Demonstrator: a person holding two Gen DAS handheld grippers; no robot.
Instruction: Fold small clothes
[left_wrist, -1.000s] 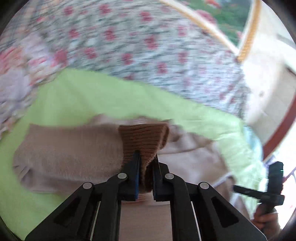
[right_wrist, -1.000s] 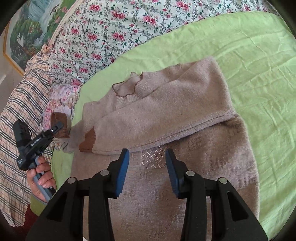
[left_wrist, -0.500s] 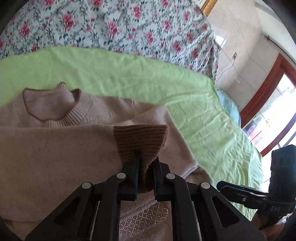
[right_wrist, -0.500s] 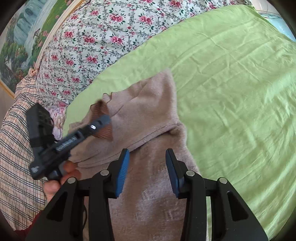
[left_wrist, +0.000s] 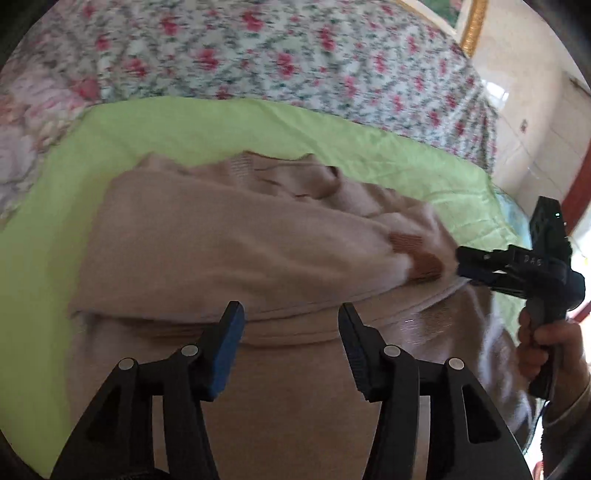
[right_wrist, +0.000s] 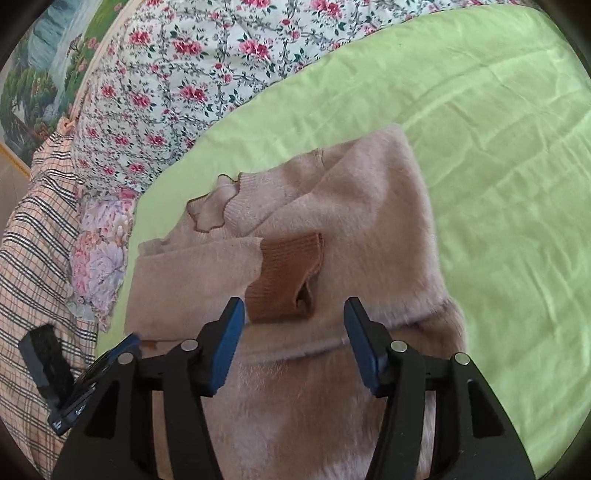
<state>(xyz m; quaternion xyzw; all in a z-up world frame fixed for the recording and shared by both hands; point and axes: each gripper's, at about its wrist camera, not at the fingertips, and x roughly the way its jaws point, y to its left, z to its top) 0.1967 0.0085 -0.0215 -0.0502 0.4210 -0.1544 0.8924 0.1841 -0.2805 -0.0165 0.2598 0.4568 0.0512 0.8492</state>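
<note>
The pink sweater lies flat on the green sheet of the bed, so it can be folded without slipping. Both sleeves are laid across the chest, one on top of the other. That makes the sweater into a neat, narrow shape. The top sleeve ends in a brown cuff. The cuff rests on the sweater's middle, just past the right gripper, at about 12 o'clock from it in the right wrist view.

The right gripper has its jaws wide apart and holds nothing. It hovers low over the cuff, maybe to press it flat or tug it straight.

The left gripper also has its jaws spread wide, with nothing between them. It sits over the lower part of the sweater, near the edge of the folded sleeve. In the left wrist view the cuff shows at about 2 o'clock, right by the tip of the other gripper.

The neck hole points toward the flowery blanket at the far side. I think the sleeves are done, and the bottom half should be folded up next.
</note>
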